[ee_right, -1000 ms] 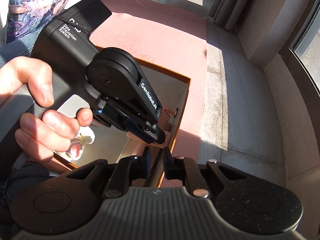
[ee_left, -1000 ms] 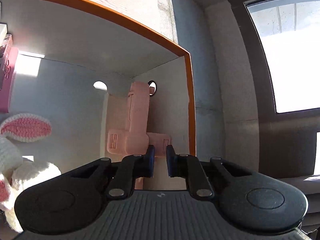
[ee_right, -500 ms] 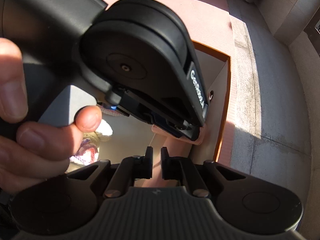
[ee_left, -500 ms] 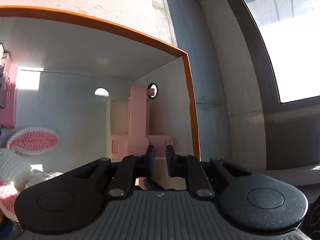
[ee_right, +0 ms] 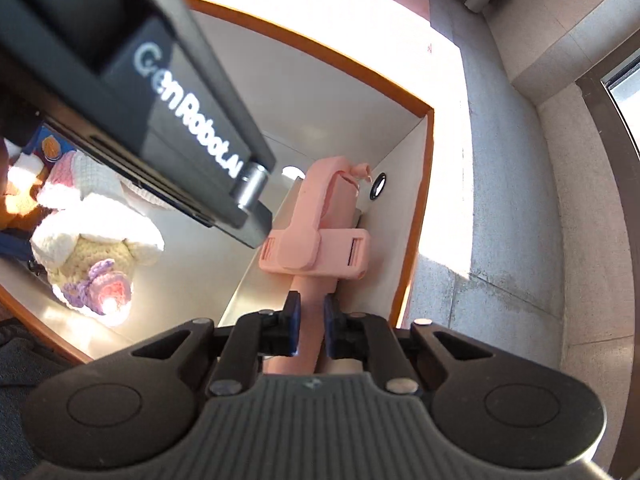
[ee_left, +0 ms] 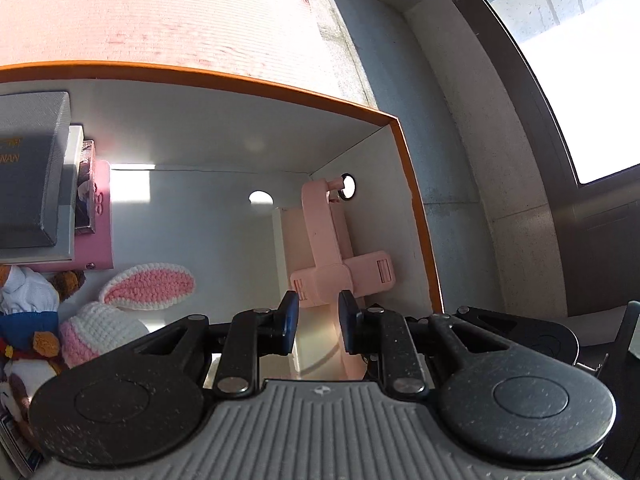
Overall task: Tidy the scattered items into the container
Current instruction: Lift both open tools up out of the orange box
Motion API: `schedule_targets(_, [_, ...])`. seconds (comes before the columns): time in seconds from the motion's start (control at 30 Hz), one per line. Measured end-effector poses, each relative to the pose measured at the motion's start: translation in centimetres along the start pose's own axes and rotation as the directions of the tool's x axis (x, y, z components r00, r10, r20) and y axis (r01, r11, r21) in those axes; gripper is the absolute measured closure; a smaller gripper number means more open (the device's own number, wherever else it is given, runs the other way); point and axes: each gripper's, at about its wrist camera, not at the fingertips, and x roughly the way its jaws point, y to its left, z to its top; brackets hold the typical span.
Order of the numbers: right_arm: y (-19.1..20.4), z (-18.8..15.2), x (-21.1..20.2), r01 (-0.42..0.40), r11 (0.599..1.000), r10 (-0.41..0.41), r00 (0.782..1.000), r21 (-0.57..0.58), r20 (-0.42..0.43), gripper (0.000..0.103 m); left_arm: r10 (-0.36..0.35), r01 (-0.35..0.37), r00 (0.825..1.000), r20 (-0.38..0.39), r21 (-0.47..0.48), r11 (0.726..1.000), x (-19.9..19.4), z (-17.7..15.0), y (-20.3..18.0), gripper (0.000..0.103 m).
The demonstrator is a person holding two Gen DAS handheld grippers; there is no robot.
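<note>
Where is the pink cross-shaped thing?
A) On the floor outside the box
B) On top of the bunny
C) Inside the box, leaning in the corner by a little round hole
C: the pink thing stands inside the box, its top by the round hole.

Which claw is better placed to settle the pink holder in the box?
Right. The right claw is shut on the pink holder inside the box. The left claw has just been opening, with nothing between its pads.

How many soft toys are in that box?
2: a crocheted bunny on the box floor, and a blue-and-brown plush beside it at the left edge. Others may be hidden.
</note>
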Motion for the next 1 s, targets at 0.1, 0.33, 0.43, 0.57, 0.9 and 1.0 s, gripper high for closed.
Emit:
schedule_targets(0.1, [0.2,-0.1,0.2,0.012,0.999,-0.013,1.0,-0.031,-0.006,0.103,0.034,-0.037,0.997,0.072,0.046,0.998,-2.7,-1.3,0.6,0.077])
schedule_targets(0.33, [0.7,-0.2,0.1,0.028,0.998,-0.028,1.0,-0.054,-0.01,0.1,0.079,-0.107,0.975,0.207,0.126,0.986,-6.9,-4.4,0.6,0.069])
schedule_targets(0.43, [0.4,0.0,-0.1,0.018,0.999,-0.018,1.0,-0.041,0.0,0.091,0.108,-0.156,0.958,0.267,0.166,0.974,-8.4,-5.5,0.4,0.067])
schedule_targets(0.57, [0.1,-0.2,-1.1,0.005,1.0,-0.005,1.0,0.003,0.022,0.079,0.115,-0.191,0.932,0.345,0.197,0.962,-10.4,-6.9,0.5,0.061])
schedule_targets(0.9, [0.6,-2.5,-4.4,-0.016,0.986,-0.005,0.992,0.165,0.126,0.069,0.122,-0.225,0.902,0.413,0.209,0.952,-14.3,-8.9,2.5,0.053])
schedule_targets(1.0, [0.5,-3.2,-6.3,-0.048,0.967,-0.005,0.979,0.252,0.203,0.068,0.141,-0.247,0.898,0.416,0.212,0.946,-15.2,-9.5,3.5,0.053])
